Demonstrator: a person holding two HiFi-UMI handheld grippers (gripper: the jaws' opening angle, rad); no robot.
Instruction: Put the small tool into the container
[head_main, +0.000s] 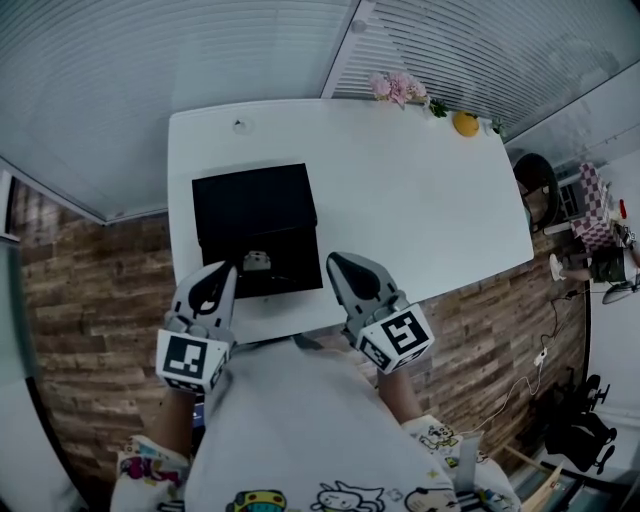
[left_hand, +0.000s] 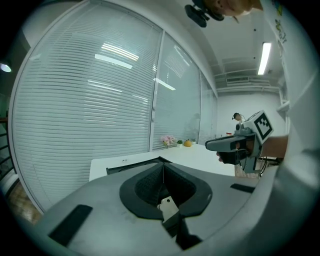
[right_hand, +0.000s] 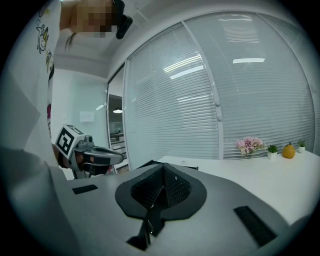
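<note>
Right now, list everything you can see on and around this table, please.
table: one, white, centre
container: one, black, table's left part
small tool: one, pale grey, at the container's near edge
flowers: one bunch, pink, far edge
plant: one, green, beside the flowers
fruit: one, yellow-orange, far right corner
blinds: white, behind the table
left tongs: one, grey, shut, by the container's near left
right tongs: one, grey, shut, by the container's near right

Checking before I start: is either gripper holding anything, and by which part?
Nothing is held. The left gripper and the right gripper both have jaws shut together, empty; the small tool sits at the black container.
</note>
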